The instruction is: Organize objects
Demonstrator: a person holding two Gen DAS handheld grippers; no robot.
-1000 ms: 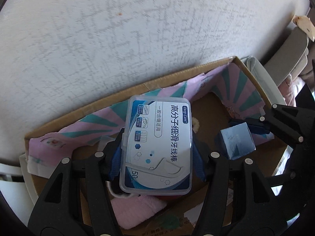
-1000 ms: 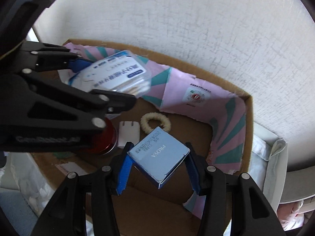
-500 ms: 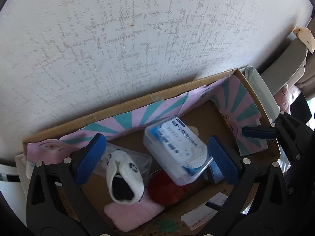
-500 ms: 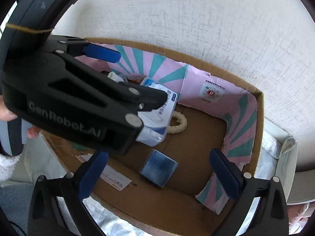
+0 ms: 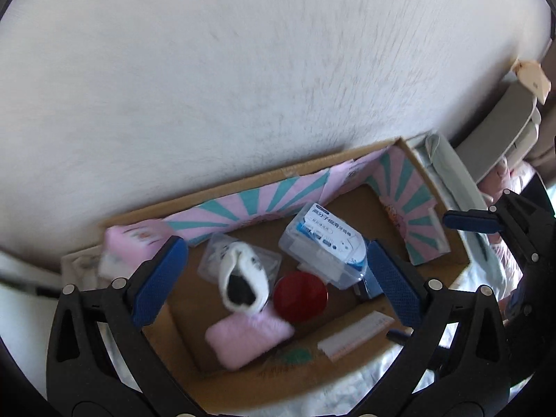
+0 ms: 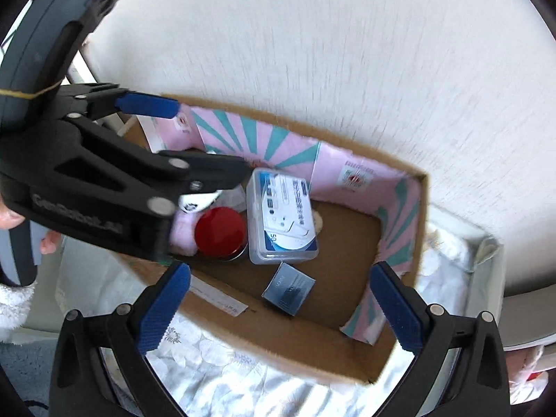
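Observation:
A cardboard box (image 5: 222, 191) (image 6: 295, 351) with pink and teal lining stands against a white wall. Inside lie a clear floss-pick case (image 5: 323, 243) (image 6: 283, 220), a small blue box (image 6: 289, 288), a red-lidded jar (image 5: 300, 295) (image 6: 219, 231), a white sock (image 5: 241, 278) and a pink fluffy item (image 5: 248, 335). My left gripper (image 5: 274, 281) is open and empty above the box. My right gripper (image 6: 278, 309) is open and empty above the blue box. The left gripper also shows in the right wrist view (image 6: 194, 146).
The box rests on floral white bedding (image 6: 226, 375). A white label (image 5: 354, 335) sticks to the box's near flap. A grey-white padded edge (image 5: 448, 180) runs along the box's right side.
Both grippers opened and let go: the floss case and the blue box now lie in the box. Both grippers have drawn back and up from the box.

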